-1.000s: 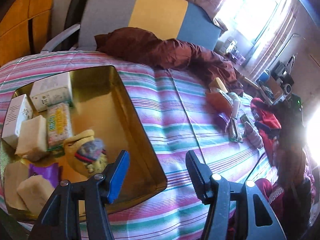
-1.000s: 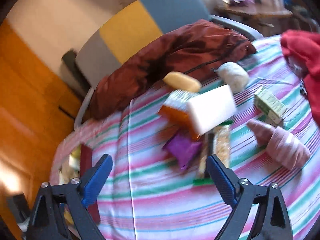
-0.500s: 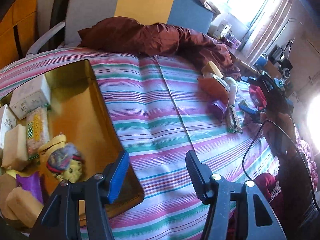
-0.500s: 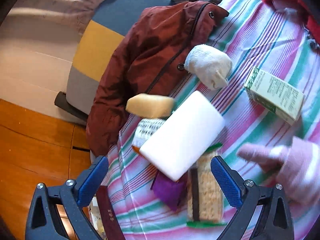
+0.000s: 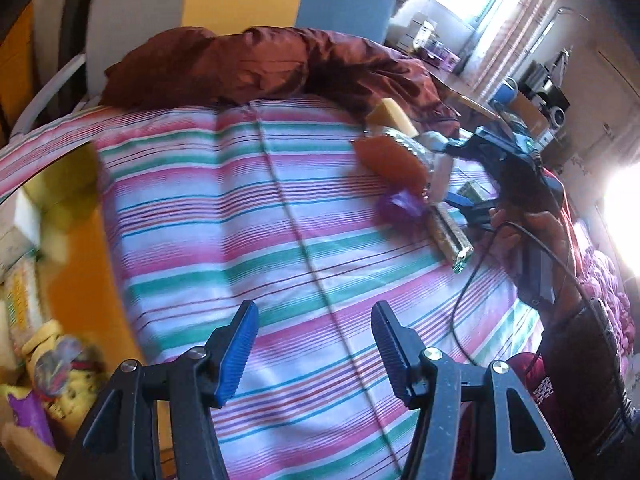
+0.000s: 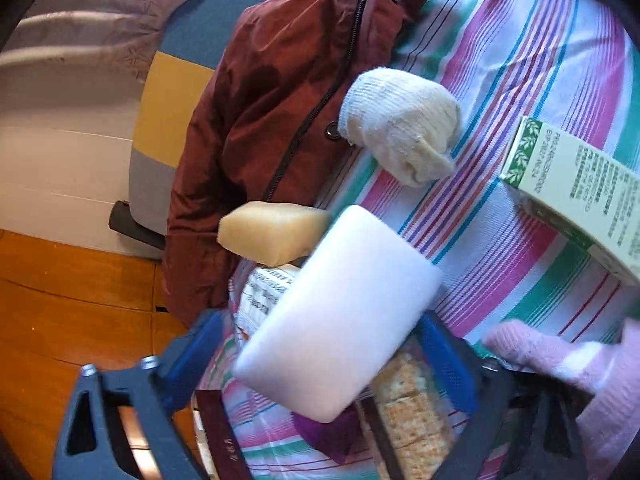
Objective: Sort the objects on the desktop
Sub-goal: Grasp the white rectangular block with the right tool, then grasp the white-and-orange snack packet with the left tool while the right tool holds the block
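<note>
Black-framed tongs (image 5: pixel 314 344) with ribbed blue pads, silver screws, thin black cable, perhaps dark sleeve.

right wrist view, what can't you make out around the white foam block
- Right gripper on the white rectangular foam block: its jaws have just been closing around it; motion blur hides whether the pads touch.
- Purple wrapper: mostly covered by the block.
- Clear-wrapped cracker pack: top hidden under the block.
- Green-and-white printed carton: cut off by the right edge.
</note>
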`<state>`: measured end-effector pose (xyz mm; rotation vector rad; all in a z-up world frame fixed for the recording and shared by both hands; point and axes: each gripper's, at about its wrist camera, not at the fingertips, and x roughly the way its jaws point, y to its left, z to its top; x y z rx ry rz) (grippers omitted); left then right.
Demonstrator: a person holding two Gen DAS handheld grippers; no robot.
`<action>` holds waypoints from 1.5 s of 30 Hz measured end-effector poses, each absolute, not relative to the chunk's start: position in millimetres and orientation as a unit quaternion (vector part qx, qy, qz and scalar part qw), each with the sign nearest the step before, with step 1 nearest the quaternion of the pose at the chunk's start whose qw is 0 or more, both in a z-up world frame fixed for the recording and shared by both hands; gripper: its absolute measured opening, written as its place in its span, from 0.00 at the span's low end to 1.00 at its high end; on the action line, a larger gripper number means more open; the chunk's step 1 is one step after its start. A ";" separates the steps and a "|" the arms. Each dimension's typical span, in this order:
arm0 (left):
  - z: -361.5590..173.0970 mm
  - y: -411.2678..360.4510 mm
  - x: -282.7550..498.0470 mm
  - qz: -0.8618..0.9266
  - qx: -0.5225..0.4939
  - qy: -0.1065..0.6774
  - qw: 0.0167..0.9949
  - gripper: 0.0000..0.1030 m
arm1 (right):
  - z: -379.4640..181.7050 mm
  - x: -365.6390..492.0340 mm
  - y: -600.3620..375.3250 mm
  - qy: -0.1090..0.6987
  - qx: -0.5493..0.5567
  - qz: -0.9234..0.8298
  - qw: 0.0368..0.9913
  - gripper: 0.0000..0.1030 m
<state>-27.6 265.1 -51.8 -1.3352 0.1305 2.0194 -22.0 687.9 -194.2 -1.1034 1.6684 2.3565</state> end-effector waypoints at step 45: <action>-101.4 494.0 -152.8 0.710 -0.645 -0.093 0.268 0.74 | -102.5 14.6 698.4 0.383 -0.313 0.865 0.084 0.69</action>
